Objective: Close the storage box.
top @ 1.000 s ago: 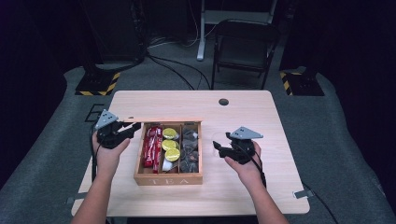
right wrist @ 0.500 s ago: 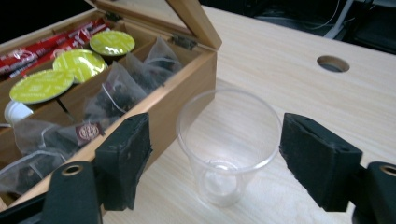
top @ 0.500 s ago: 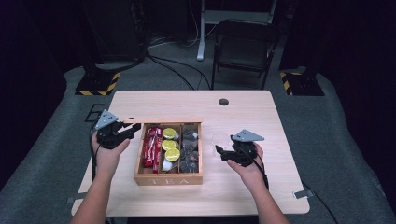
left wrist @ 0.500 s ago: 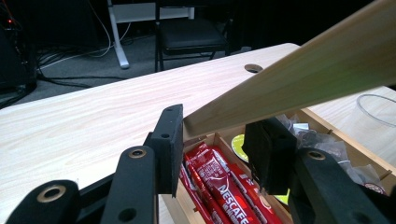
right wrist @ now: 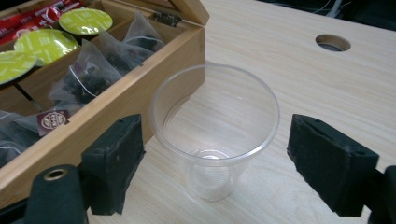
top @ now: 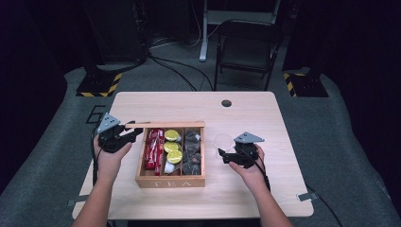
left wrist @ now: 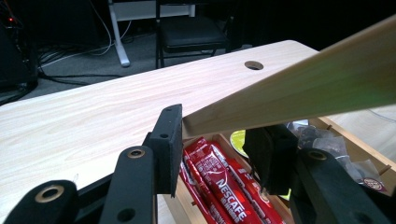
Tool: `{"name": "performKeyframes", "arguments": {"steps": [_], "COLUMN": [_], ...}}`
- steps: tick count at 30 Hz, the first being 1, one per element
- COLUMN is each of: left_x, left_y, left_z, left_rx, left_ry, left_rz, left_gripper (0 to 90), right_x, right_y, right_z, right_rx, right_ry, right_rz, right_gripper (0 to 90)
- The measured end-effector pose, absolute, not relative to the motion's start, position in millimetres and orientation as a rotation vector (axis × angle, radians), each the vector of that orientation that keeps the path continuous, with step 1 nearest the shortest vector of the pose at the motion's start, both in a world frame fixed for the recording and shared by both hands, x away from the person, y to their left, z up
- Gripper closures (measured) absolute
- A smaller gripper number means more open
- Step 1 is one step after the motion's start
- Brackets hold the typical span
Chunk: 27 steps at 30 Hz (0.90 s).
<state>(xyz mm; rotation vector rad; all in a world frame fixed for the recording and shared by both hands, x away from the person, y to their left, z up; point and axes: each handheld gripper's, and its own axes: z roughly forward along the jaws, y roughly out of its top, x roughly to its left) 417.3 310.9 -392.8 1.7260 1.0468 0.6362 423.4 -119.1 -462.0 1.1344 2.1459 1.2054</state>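
The clear cup (right wrist: 215, 128) stands on the table (top: 246, 111) just beside the tea box (top: 171, 180), apparently untouched between my right tongs' (right wrist: 231, 161) spread jaws, which have just been opening, while my left tongs (left wrist: 219, 151) pinch the lid (left wrist: 299, 91)—a nudge could topple it.

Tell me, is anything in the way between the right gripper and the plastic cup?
No. The cup stands upright on the table right between the right gripper's open jaws, with clear gaps on both sides.
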Motion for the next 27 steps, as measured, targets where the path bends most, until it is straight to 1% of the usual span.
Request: {"name": "performKeyframes", "arguments": {"steps": [5, 20, 27], "left_x": [416, 414, 415], "left_y": [311, 311, 311], "left_z": [-394, -395, -394], "left_rx": [1.735, 1.738, 1.738], "left_ry": [1.044, 1.044, 1.044], "left_rz": [0.645, 0.642, 0.637], "left_gripper": [57.1, 57.0, 56.9], "right_x": [428, 429, 422], "right_y": [-116, -117, -117], "right_z": [-467, -466, -451], "right_rx": [1.129, 1.121, 1.102], "right_ry": [2.154, 2.147, 2.079], "right_rz": [1.179, 1.183, 1.224], "right_gripper": [17.0, 17.0, 17.5]}}
